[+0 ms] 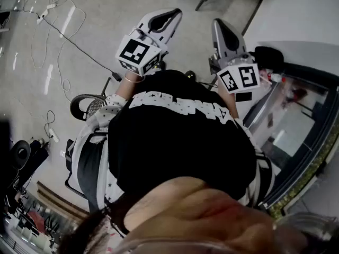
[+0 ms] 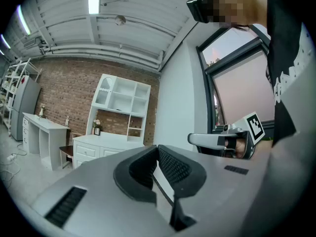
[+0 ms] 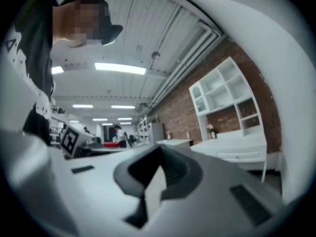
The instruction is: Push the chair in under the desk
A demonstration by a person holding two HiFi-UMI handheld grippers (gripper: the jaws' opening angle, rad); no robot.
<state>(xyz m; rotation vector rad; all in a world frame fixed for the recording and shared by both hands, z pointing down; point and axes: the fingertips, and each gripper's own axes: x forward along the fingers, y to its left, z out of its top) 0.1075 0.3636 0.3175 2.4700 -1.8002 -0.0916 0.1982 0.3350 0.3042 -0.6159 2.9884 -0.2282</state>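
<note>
My left gripper [image 1: 170, 16] and right gripper [image 1: 221, 26] are both raised in front of the person's chest, side by side and apart, pointing away from the body. In the left gripper view the jaws [image 2: 157, 151] are shut with nothing between them. The right gripper view shows the same: jaws [image 3: 159, 152] together and empty. A black mesh-backed chair [image 1: 89, 106] stands on the floor at the left, partly hidden by the person's sleeve. A white desk top [image 1: 304, 12] lies at the upper right. Neither gripper touches the chair.
Cables [image 1: 58, 30] trail over the grey floor at the upper left. A glass pane and window frame [image 1: 296, 120] run along the right. By the brick wall stand a white shelf unit [image 2: 121, 102] and a white desk [image 2: 44, 127]. Dark clutter [image 1: 21, 157] sits at the lower left.
</note>
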